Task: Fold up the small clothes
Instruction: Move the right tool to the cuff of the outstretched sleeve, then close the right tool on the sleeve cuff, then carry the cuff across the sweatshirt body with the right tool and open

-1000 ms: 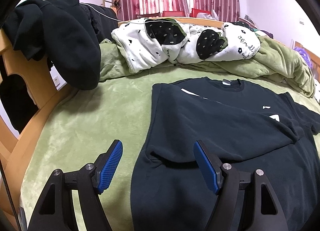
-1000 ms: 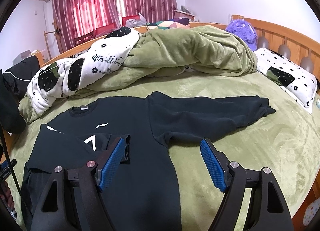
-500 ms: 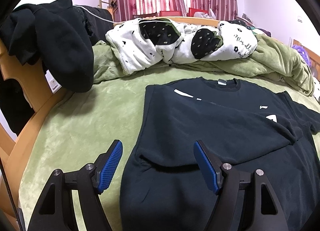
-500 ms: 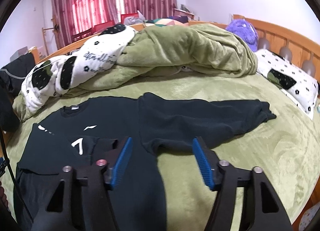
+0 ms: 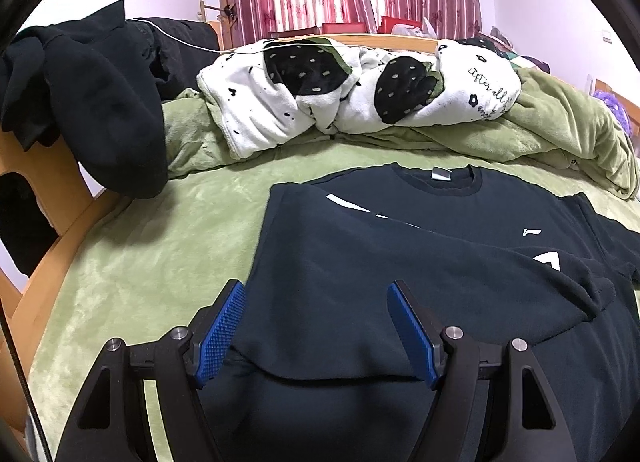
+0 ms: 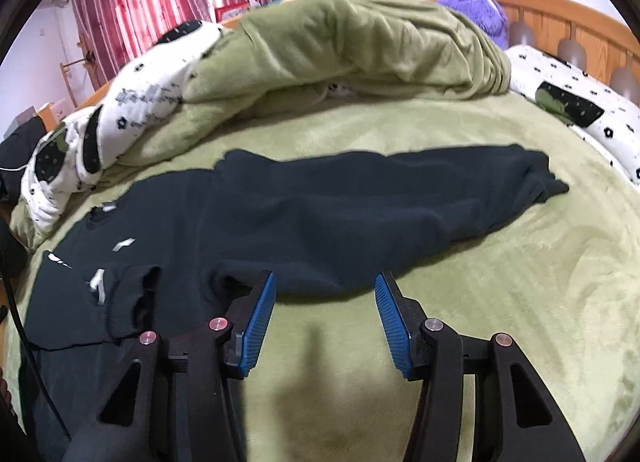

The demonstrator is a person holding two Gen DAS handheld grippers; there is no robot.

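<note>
Meanwhile, flat on green bedspread [image 5: 152, 262], dark sweatshirt [image 5: 400, 262] with one sleeve [image 6: 400, 198] outstretched; left gripper [image 5: 316, 326] and right gripper [image 6: 324, 314] both spread, empty.

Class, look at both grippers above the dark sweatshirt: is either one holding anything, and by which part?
Nothing is held. The left gripper and right gripper are both open above the sweatshirt.

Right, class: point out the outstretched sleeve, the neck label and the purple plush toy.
outstretched sleeve [image 6: 400, 202], right wrist view, mid-length of the sleeve.
neck label [image 5: 440, 174], left wrist view, centre of the tag.
purple plush toy [image 6: 476, 6], right wrist view, its furry body.
</note>
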